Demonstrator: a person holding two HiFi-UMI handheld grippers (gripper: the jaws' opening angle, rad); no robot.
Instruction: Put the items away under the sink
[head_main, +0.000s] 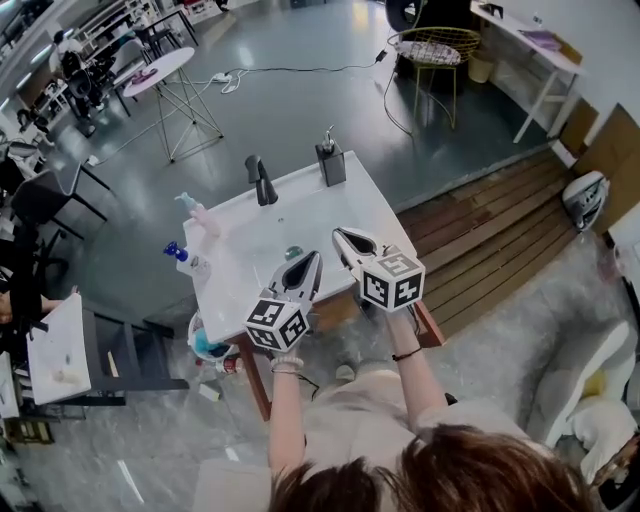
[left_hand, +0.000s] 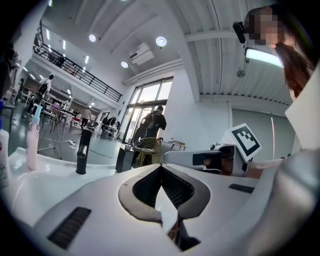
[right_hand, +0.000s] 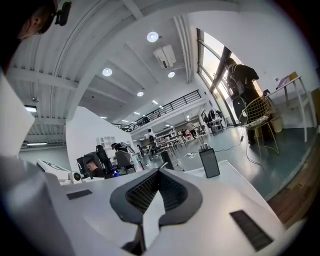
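Our two white grippers, left and right, hover clenched and empty over the white sink top's near edge. At its left edge stand the pink plastic bottle and blue-capped clear bottle. If we reach in with the jaws shut, we could knock them off.

The table hides the space beneath it. Items under its near-left corner show only partly.

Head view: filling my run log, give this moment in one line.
left gripper: shut, empty | right gripper: shut, empty | pink bottle: on sink, untouched
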